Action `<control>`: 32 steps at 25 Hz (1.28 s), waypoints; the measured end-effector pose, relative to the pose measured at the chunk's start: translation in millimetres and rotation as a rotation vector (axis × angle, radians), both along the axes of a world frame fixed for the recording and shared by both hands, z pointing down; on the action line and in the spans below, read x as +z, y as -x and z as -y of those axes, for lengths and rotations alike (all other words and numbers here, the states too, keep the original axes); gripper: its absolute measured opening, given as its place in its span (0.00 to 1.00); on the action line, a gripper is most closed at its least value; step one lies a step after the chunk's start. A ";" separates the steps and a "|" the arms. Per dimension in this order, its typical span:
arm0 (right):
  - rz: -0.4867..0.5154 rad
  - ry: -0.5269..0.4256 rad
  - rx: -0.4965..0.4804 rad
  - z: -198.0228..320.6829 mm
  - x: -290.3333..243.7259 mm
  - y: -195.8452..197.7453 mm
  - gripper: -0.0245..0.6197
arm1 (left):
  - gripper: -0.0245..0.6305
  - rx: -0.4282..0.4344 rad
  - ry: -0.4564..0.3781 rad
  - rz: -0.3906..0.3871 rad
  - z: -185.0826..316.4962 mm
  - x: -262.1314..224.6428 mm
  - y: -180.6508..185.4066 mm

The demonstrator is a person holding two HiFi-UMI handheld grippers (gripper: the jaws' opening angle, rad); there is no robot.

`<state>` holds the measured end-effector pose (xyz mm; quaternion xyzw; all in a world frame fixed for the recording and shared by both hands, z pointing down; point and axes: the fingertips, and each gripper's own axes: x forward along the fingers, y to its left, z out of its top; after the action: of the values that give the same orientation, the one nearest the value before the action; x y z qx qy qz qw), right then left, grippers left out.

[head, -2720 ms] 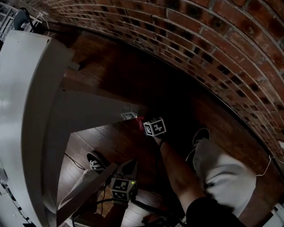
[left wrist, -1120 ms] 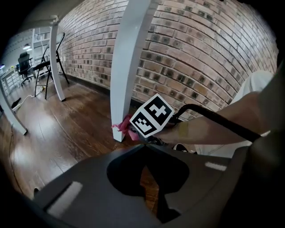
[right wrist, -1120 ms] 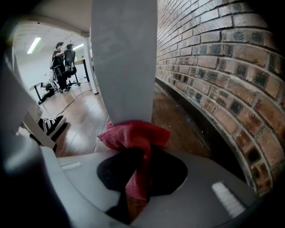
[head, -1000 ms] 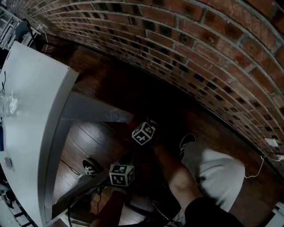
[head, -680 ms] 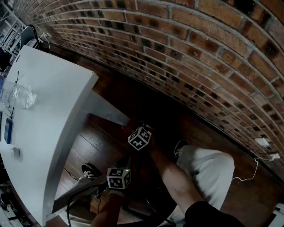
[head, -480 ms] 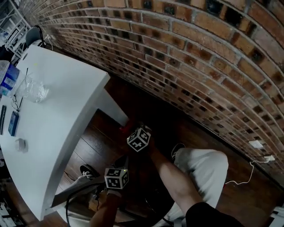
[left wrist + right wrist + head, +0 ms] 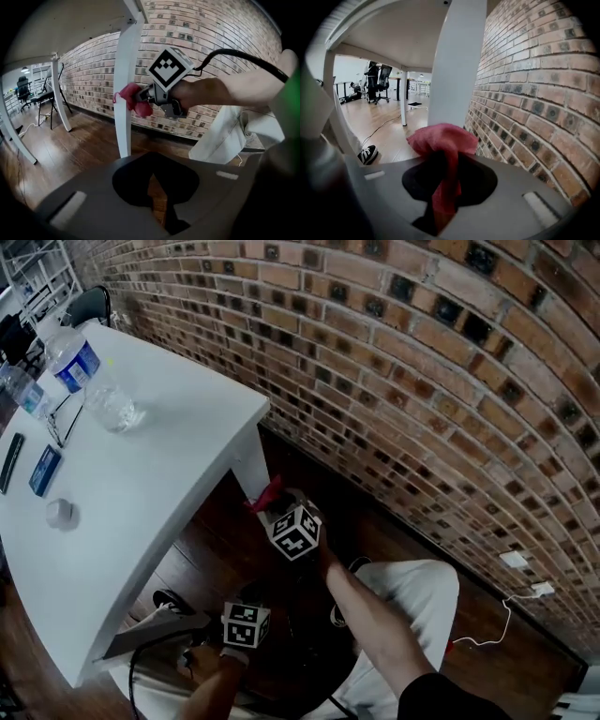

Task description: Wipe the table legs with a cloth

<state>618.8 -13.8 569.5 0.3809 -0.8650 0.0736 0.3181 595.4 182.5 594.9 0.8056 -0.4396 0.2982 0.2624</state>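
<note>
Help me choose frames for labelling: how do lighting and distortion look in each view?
Head view: fisheye bows the brick wall; tabletop bright, floor beneath it murky. Left gripper view: black vignette corners, table leg curved, evenly lit. Right gripper view: far room brightest, red cloth close and slightly soft.

The surface (image 7: 141, 474) fills the left, with a bottle (image 7: 73, 357) standing at its far left end. Its leg (image 7: 249, 472) drops from the right corner, near the brick wall (image 7: 422, 381) that runs along the far and right sides. The cloth (image 7: 265, 495), pinched in the right tool (image 7: 277, 510), sits against the leg's near side. The left tool (image 7: 249, 601) hangs nearer, over the floor (image 7: 216, 540), apart from the leg.
</note>
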 end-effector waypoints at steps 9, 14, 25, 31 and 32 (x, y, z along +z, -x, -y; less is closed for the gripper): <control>0.021 -0.048 0.010 3.6 -78.4 -3.9 0.13 | 0.04 -0.040 -0.069 -0.068 21.4 -45.6 -4.6; 0.019 -0.148 -0.021 2.5 -129.4 -2.7 0.13 | 0.04 -0.059 -0.125 -0.077 32.7 -73.9 4.2; -0.048 -0.324 -0.109 8.7 -206.2 -13.4 0.13 | 0.04 -0.062 -0.321 -0.173 59.4 -172.6 -3.0; -0.124 -0.444 -0.152 16.0 -233.1 -20.5 0.13 | 0.04 -0.040 -0.383 -0.209 73.8 -206.9 -17.2; -0.152 -0.467 -0.169 17.5 -234.1 -20.5 0.13 | 0.04 -0.035 -0.388 -0.214 75.4 -210.3 -19.9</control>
<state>639.4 -31.3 335.4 0.3747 -0.8609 -0.1839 0.2908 615.3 107.2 384.6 0.8603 -0.4724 0.1163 0.1526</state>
